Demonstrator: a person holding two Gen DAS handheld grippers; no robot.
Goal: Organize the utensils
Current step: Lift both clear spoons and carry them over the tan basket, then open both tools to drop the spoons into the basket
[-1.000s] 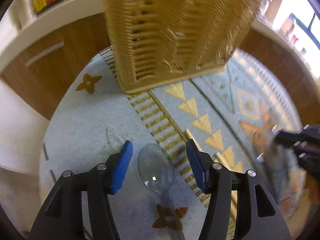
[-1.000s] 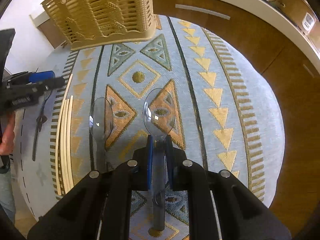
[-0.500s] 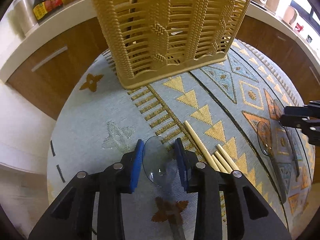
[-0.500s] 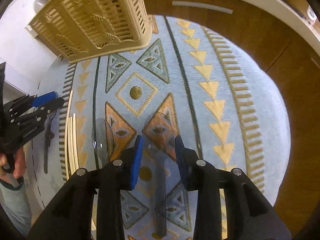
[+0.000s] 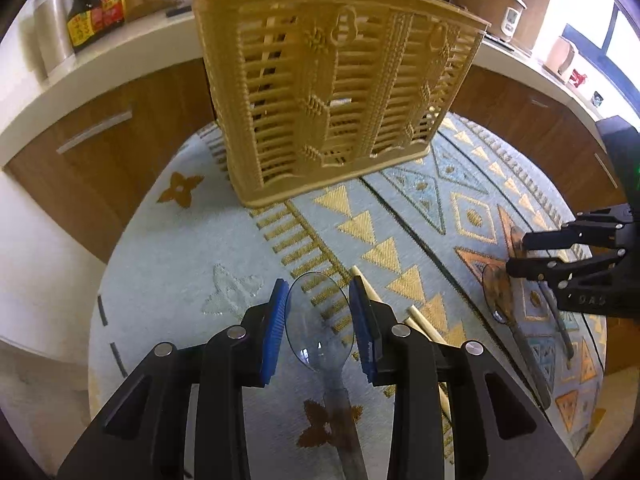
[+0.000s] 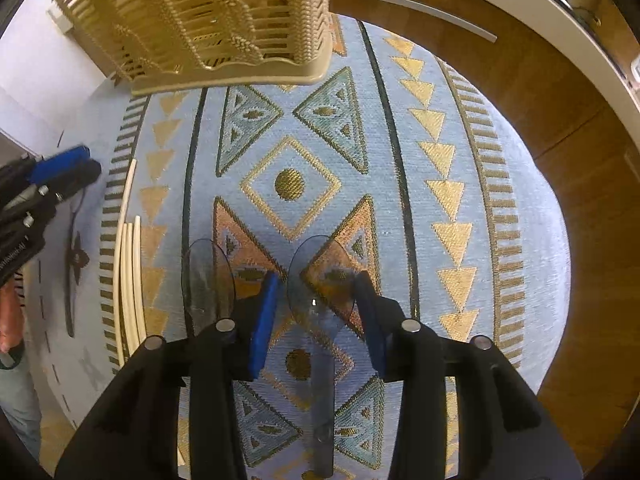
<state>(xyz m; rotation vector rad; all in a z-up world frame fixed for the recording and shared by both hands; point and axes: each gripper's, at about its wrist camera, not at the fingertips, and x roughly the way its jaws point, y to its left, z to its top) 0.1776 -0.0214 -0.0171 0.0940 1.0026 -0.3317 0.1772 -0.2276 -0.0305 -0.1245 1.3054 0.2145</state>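
Note:
A tan woven utensil basket point(image 5: 332, 92) stands at the far side of the patterned cloth; it also shows in the right wrist view point(image 6: 208, 20). My left gripper point(image 5: 318, 324) is partly open, its blue pads either side of the bowl of a clear plastic spoon point(image 5: 320, 320) lying on the cloth. My right gripper point(image 6: 316, 304) is open around the bowl of another clear spoon point(image 6: 320, 284) lying on the cloth. A third clear spoon point(image 6: 208, 280) lies just left of it. Pale chopsticks point(image 6: 130, 280) lie further left.
The round table has a blue and gold patterned cloth point(image 6: 400, 160). Brown cabinets and a white counter point(image 5: 100, 68) with sauce bottles point(image 5: 94, 0) ring it. A chopstick stands in the basket. The other gripper shows at the left edge of the right wrist view point(image 6: 36, 188).
My right gripper has opened and let go of its spoon, which now lies on the cloth. My left gripper has narrowed around its spoon's bowl and the view has steadied.

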